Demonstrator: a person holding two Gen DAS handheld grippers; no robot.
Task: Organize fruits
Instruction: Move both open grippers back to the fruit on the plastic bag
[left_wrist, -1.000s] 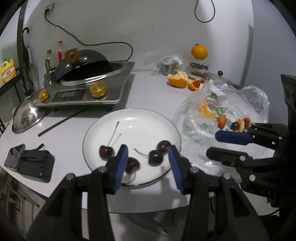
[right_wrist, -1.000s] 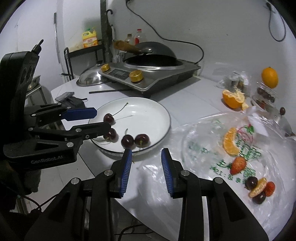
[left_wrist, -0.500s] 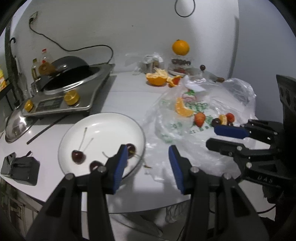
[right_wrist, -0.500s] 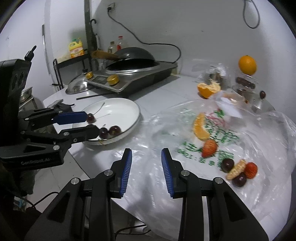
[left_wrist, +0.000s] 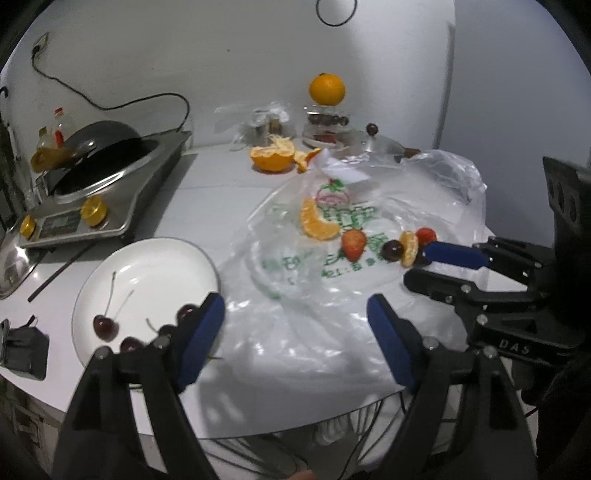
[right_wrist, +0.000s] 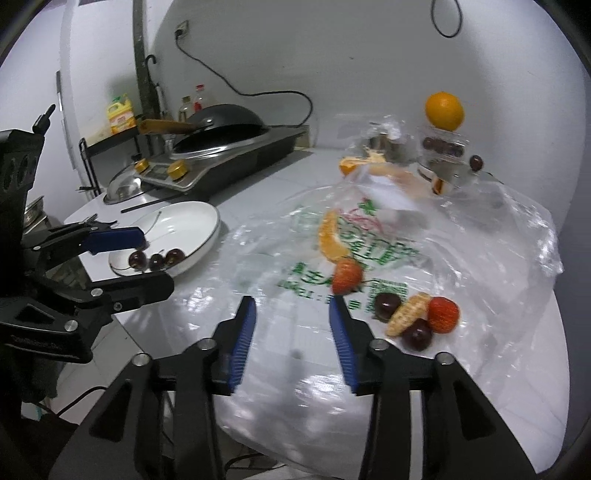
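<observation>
A white plate (left_wrist: 147, 266) holds several dark cherries (left_wrist: 105, 326) with stems. To its right, a clear plastic bag (left_wrist: 332, 295) lies flat with an orange segment (left_wrist: 317, 225), a strawberry (left_wrist: 354, 243), a dark cherry (left_wrist: 392, 250), a smaller segment (left_wrist: 409, 248) and a second strawberry (left_wrist: 426, 234) on it. My left gripper (left_wrist: 295, 325) hovers over the bag's near edge beside the plate, jaws opening, nothing between them. My right gripper (right_wrist: 291, 321) hangs over the bag just short of the strawberry (right_wrist: 346, 277) and cherry (right_wrist: 387, 305), jaws opening and empty.
An induction cooker with a black wok (left_wrist: 99, 177) stands at the back left, with a thin stick (left_wrist: 59, 271) in front. A peeled orange (left_wrist: 273, 157), a whole orange (left_wrist: 327, 89) on a clear container and a pot lid (left_wrist: 380, 146) sit at the back. A black pouch (left_wrist: 22, 349) lies at the table's left edge.
Both grippers have swung to the right, from over the plate to over the plastic bag. Both pairs of jaws now stand wider apart than before.
</observation>
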